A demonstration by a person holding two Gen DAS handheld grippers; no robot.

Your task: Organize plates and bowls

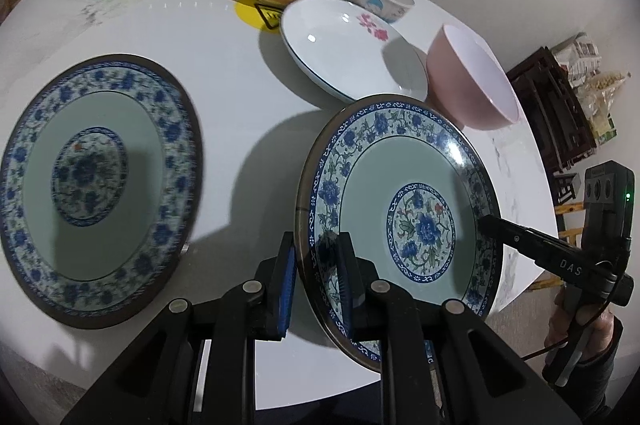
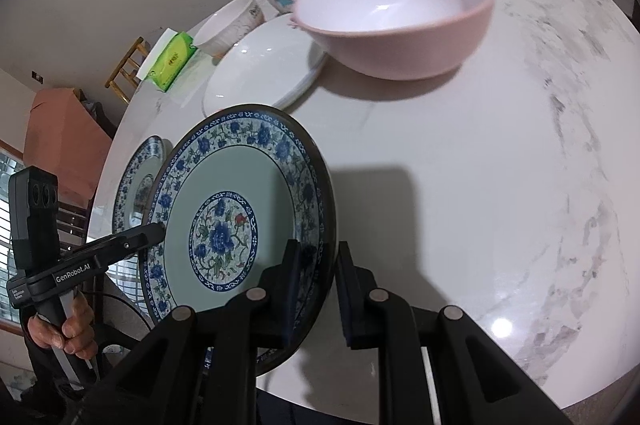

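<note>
Left tongs (image 1: 316, 281) sit closest to the lens, their blue pads clamped on the near-left rim of a blue-flowered plate (image 1: 404, 221); the right tongs (image 2: 316, 289) pinch the opposite rim of the same plate, so it hangs between both hands, tilted, its right edge higher than its left, apparently just clear of the counter (image 1: 240, 73). What the coming move likely turns on is the twin plate (image 1: 96, 189), which lies flat on the counter to the left of the held one, on the left hand's side and near it but not touching. Stacking would mean carrying the held plate sideways that way and levelling it. Beyond lie a white plate (image 1: 344, 53) and a pink bowl (image 1: 472, 81), further back two more bowls.
</note>
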